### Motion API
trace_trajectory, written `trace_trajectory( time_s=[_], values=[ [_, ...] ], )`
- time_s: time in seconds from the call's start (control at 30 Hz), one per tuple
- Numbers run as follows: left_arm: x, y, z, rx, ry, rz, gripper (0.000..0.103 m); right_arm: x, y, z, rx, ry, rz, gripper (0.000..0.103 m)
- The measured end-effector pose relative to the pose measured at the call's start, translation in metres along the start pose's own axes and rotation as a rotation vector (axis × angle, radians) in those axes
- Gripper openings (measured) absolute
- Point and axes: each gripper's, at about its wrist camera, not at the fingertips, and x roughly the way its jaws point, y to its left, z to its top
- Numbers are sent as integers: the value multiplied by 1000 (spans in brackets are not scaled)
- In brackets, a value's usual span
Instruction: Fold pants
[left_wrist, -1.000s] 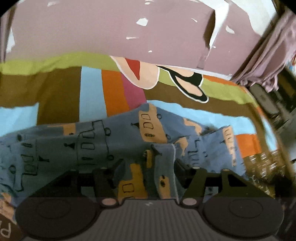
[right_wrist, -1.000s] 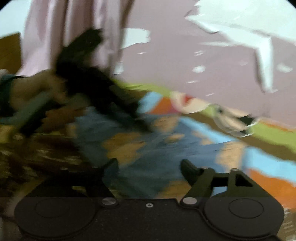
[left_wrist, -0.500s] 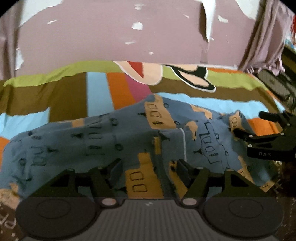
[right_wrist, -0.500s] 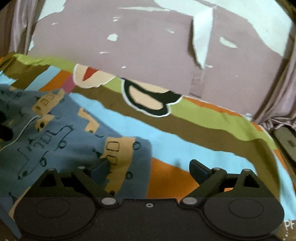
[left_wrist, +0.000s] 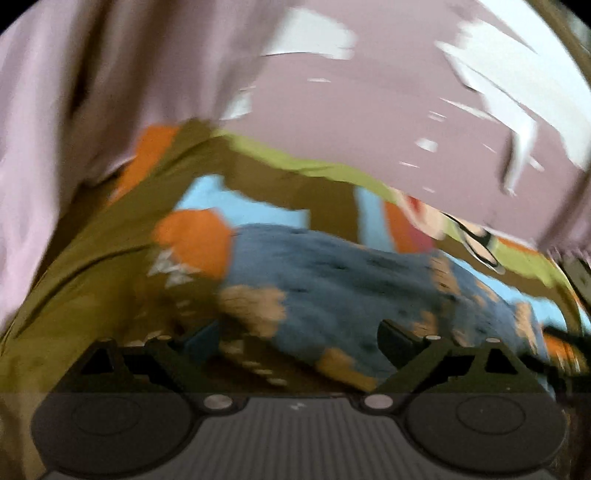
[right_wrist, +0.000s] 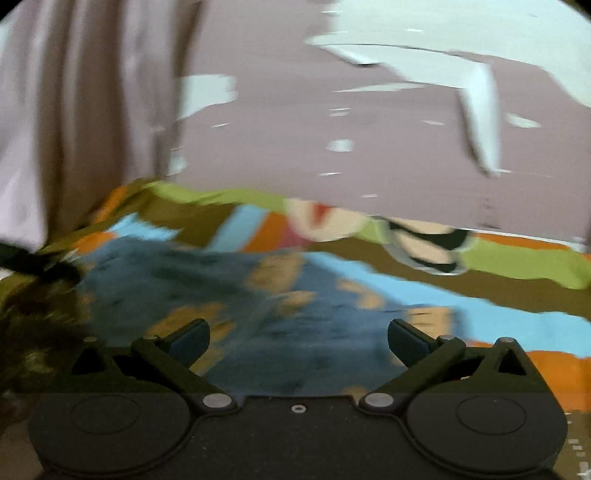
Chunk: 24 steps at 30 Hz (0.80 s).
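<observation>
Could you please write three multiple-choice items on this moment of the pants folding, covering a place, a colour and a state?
1. Where do the pants lie?
A. on the striped bed cover
B. hanging on the wall
C. over a chair

2. What is the main colour of the pants?
A. red
B. blue with tan prints
C. white

3. How do the jaws of the right gripper stand?
A. shut on the fabric
B. shut on nothing
C. open, fingers apart

Answers:
1 A: the cloth spreads flat on the striped bed cover.
2 B: blue fabric with tan patches shows in both views.
3 C: a wide gap shows between the fingers, with nothing clamped; the left gripper stands open likewise.
</observation>
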Motion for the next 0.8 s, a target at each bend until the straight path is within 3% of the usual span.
trace_trajectory(
  time_s=[0.03,0.1,0.17,0.27,0.43,0.5,0.53,0.57,0.63,0.8],
  values=[
    [4,9,2,-37,8,-6,83,2,7,-2,-19,11,14,102],
    [17,25,5,-120,30,-27,58,9,17,-6,-42,41,29,102],
    [28,41,6,-239,31,-31,52,13,21,-11,-35,65,44,102],
    [33,56,10,-391,14,-76,53,16,18,-16,-6,88,59,102],
    [45,51,20,-399,29,-46,67,15,10,-18,26,77,41,102],
    [50,44,21,-379,43,-1,59,15,7,-18,37,71,32,102],
    [51,39,21,-357,42,41,51,15,6,-18,43,72,30,102],
    [50,33,22,-326,41,80,36,16,5,-19,49,75,29,102],
    [48,17,22,-252,28,147,32,17,3,-21,62,83,27,102],
    [42,-56,14,165,-76,359,24,19,4,-24,63,87,32,102]
  ],
)
